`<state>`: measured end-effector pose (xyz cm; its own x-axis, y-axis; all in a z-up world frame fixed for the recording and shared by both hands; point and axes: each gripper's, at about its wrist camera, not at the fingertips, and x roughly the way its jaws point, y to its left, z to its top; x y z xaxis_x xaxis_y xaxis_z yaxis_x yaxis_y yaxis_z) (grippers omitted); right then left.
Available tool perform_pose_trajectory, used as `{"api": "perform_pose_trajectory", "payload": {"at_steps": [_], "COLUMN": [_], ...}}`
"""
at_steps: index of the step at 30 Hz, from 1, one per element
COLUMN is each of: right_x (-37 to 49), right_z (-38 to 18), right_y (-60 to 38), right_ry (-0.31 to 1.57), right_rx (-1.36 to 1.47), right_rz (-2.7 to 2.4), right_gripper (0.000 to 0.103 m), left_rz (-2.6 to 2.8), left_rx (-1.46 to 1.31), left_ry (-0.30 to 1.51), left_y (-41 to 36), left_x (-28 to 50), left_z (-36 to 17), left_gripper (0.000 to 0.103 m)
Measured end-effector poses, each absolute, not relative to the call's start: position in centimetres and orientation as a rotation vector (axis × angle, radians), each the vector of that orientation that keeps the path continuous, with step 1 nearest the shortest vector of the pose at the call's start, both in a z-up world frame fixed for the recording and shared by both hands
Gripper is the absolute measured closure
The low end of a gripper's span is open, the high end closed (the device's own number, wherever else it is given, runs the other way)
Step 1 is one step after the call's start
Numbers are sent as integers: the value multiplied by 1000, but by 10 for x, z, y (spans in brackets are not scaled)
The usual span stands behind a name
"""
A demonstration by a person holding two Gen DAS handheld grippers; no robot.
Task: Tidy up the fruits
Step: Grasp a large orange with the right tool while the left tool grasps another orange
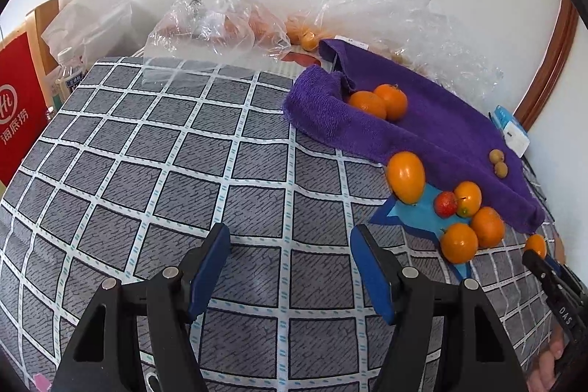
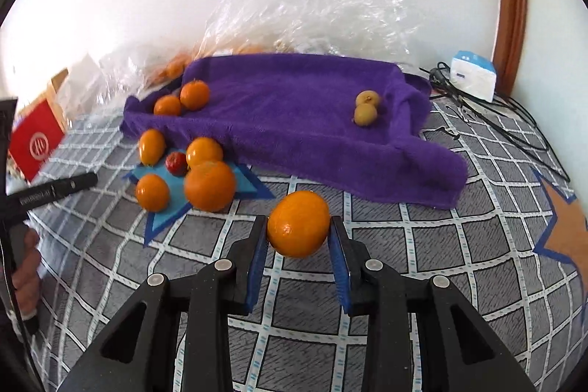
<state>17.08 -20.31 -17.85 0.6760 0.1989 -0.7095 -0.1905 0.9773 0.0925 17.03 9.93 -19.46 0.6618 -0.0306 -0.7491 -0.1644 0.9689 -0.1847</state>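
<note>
Tangerine (image 2: 298,223) is squeezed tight in the right gripper (image 2: 298,254); the left gripper (image 1: 290,267) is half open, holding nothing.

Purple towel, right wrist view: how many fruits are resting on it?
4: two oranges side by side at the towel's far left, two small brownish fruits touching near its right end. Folds may hide others.

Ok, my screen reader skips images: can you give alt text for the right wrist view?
The right gripper holds a mandarin orange above a grey checked cloth. Behind it, more fruit sits on a blue star mat and a purple towel.
</note>
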Motion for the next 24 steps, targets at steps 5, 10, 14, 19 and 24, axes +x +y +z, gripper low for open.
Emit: {"api": "perform_pose_trajectory", "payload": {"at_steps": [5, 10, 14, 19, 24], "right_x": [173, 173, 175, 175, 174], "right_z": [-180, -180, -182, -182, -182], "right_y": [-208, -205, -208, -210, -206], "right_ry": [807, 807, 813, 814, 813], "right_rx": [51, 33, 49, 52, 32], "right_rz": [219, 228, 211, 201, 203], "right_gripper": [70, 70, 70, 70, 70], "left_rz": [61, 87, 104, 146, 89], "left_rx": [-188, -109, -62, -83, -36], "left_ry": [872, 904, 930, 921, 923], "left_y": [92, 81, 73, 70, 51], "left_x": [176, 178, 177, 170, 184], "left_z": [-197, -200, -202, -197, -184], "left_gripper": [24, 18, 7, 12, 15]}}
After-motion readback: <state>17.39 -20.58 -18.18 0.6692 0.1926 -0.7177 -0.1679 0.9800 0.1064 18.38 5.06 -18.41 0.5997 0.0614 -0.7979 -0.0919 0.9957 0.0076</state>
